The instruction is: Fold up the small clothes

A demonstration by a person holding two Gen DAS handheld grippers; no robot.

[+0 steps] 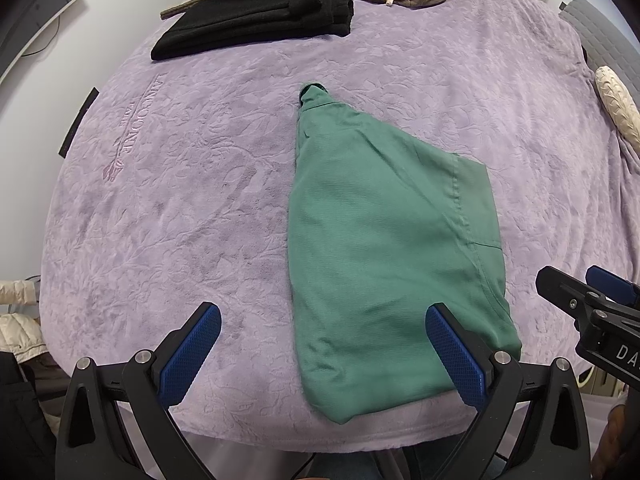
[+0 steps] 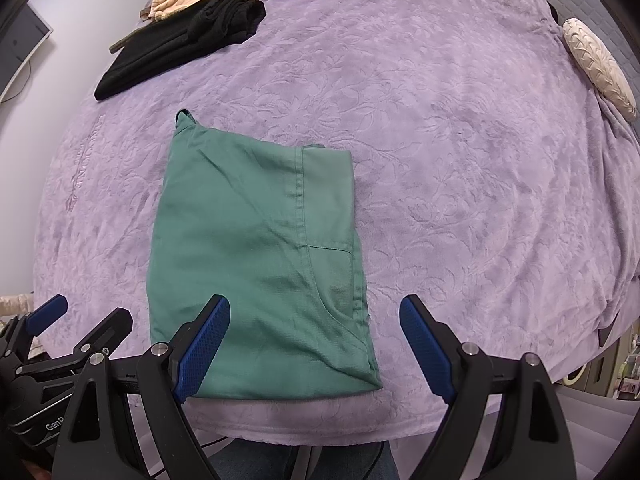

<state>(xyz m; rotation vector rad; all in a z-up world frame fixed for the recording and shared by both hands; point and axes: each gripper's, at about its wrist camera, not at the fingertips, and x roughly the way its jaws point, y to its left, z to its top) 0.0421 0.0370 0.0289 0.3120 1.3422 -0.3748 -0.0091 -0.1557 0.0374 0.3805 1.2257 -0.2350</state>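
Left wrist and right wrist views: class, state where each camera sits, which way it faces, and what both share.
Left wrist: on the left claw, facing steeply down at the green garment on the purple blanket; the right claw shows at the right edge.
Right wrist: on the right claw, facing down at the garment's near edge; the left claw shows lower left.
Shared: garment, blanket, black folded clothes, both claws open.

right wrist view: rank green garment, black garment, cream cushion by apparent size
1. green garment, by far the largest, though it lies nearest the camera.
2. black garment, farther back on the bed.
3. cream cushion, smallest, at the fisheye edge, so its real size is unsure.
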